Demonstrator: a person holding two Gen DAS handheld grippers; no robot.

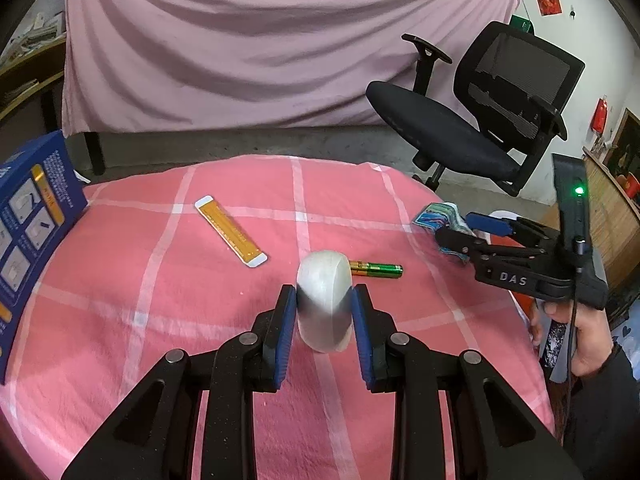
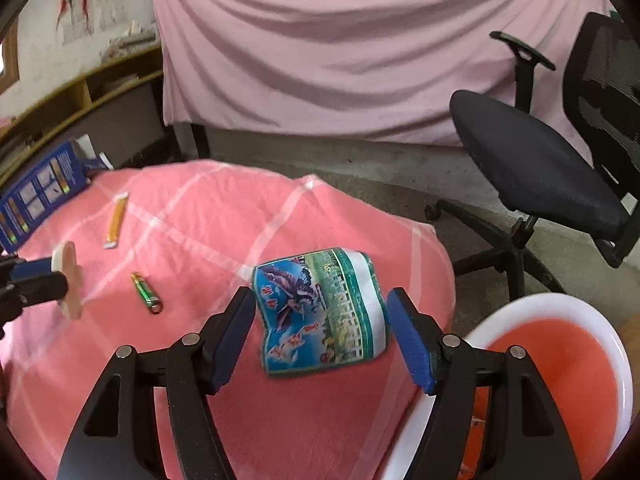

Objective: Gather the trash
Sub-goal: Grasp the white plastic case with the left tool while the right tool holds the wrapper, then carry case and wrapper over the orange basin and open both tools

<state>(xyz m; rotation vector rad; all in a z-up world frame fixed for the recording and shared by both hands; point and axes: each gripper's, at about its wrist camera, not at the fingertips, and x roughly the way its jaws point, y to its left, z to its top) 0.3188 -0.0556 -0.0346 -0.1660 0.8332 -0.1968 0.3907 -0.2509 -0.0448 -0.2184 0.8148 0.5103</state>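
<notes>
- Near the table's point(image 2: 280, 420) right edge, the crumpled packet point(image 2: 320, 312) sits between the right gripper's point(image 2: 320, 332) parted fingers, untouched.
- Left gripper point(image 1: 324, 316) clamps a white lid point(image 1: 324, 296).

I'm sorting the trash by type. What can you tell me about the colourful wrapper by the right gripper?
The wrapper is a crumpled, glossy packet, plastic by its look, printed blue with a bird and green with a white band. It lies on the pink checked cloth near the table's edge, between the open pads of the right gripper, which do not press it.

Pink drape point(image 1: 280, 40), black office chair point(image 1: 480, 120)
</notes>
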